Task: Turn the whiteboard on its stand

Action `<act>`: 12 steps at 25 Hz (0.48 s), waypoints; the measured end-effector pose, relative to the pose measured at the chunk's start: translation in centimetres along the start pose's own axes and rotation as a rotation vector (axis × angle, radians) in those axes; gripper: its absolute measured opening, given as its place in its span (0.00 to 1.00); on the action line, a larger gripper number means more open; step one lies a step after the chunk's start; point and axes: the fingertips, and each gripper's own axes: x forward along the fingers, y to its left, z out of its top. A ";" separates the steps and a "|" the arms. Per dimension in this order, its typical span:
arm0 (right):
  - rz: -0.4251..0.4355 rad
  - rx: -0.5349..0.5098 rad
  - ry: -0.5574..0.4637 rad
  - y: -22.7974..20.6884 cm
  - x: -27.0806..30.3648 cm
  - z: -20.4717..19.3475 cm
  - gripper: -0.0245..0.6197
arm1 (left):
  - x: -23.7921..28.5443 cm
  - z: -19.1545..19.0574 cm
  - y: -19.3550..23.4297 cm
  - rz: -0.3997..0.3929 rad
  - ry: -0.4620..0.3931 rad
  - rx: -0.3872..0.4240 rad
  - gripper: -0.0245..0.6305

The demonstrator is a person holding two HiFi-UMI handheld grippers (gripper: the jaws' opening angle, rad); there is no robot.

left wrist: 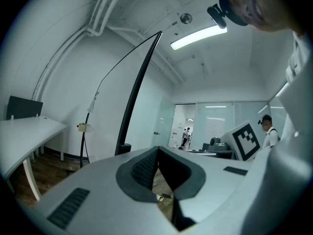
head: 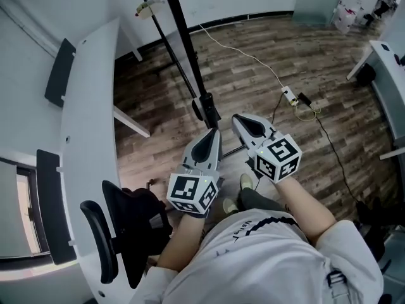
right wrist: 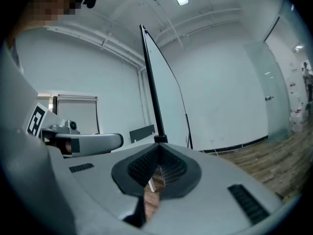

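The whiteboard (head: pixel 183 37) shows edge-on in the head view as a long black line that runs down to a black clamp (head: pixel 206 104) on its stand. My left gripper (head: pixel 214 133) points at the stand just below the clamp, its jaws together and empty. Just to the right, my right gripper (head: pixel 238 118) is also shut on nothing. The left gripper view has the board's dark edge (left wrist: pixel 139 82) rising past my left gripper (left wrist: pixel 157 150). In the right gripper view the white board face (right wrist: pixel 166 97) stands straight ahead of my right gripper (right wrist: pixel 159 147).
A curved white desk (head: pixel 88 138) runs along the left, with a black office chair (head: pixel 120 233) at its near end. A power strip (head: pixel 290 95) and cables lie on the wood floor to the right. Another desk (head: pixel 389 68) stands at far right.
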 end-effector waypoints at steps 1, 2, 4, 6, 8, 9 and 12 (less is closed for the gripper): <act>0.001 0.002 0.006 0.2 -0.1 -0.3 0.06 | -0.3 -0.2 0.0 0.002 0.004 -0.003 0.06; 0.001 0.003 0.011 0.4 -0.3 -0.5 0.06 | -0.4 -0.4 -0.2 0.004 0.007 -0.007 0.06; 0.000 0.001 0.012 0.3 -1.2 -0.7 0.06 | -0.5 -0.9 -1.1 0.000 0.009 -0.014 0.06; -0.004 -0.003 0.004 0.3 -1.8 -0.6 0.06 | -0.5 -1.1 -1.7 -0.007 0.007 -0.012 0.06; -0.011 -0.012 -0.005 0.4 -2.2 -0.4 0.06 | -0.4 -1.0 -2.1 -0.017 -0.001 -0.004 0.06; -0.016 -0.019 -0.007 0.4 -2.4 -0.3 0.06 | -0.3 -0.9 -2.4 -0.023 -0.006 -0.001 0.06; -0.026 -0.029 -0.010 0.3 -2.8 -0.1 0.06 | -0.2 -0.7 -2.8 -0.033 -0.013 0.005 0.06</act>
